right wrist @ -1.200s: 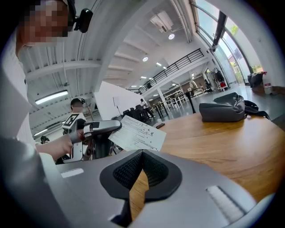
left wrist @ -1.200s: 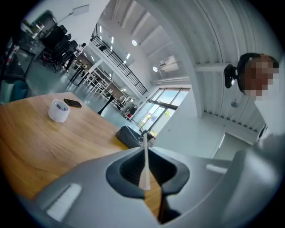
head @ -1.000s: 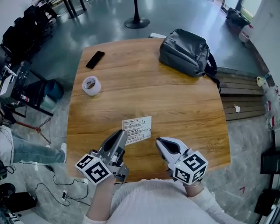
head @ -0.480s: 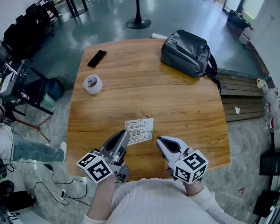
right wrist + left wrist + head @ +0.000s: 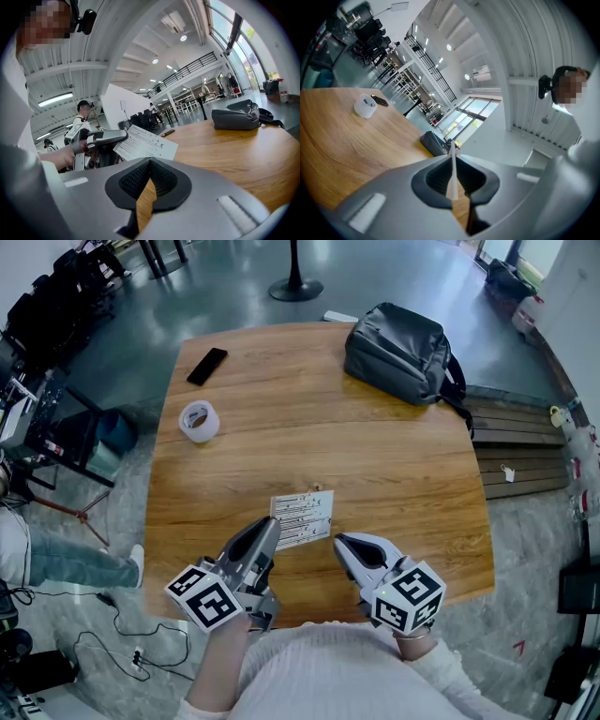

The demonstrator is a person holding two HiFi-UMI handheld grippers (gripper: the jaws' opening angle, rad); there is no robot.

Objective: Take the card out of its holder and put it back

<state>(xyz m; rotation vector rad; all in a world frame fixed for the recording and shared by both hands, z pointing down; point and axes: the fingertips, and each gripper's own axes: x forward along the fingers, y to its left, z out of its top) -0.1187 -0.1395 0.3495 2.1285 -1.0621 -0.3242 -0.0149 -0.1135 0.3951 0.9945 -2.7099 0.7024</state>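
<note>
A white card [image 5: 302,517] printed with lines of text hangs just above the wooden table [image 5: 403,474] near its front edge. My left gripper [image 5: 270,529] is shut on the card's near-left edge. In the left gripper view the card [image 5: 452,171] shows edge-on as a thin white strip pinched between the pads. In the right gripper view the card [image 5: 146,143] sticks out flat from the left gripper [image 5: 101,137]. My right gripper [image 5: 343,544] sits just right of the card, shut with nothing in it. I cannot make out a separate holder.
A black backpack [image 5: 401,338] lies at the table's far right. A roll of clear tape [image 5: 198,421] and a dark phone [image 5: 206,366] lie at the far left. Chairs and cables crowd the floor to the left. A person [image 5: 82,123] stands in the background.
</note>
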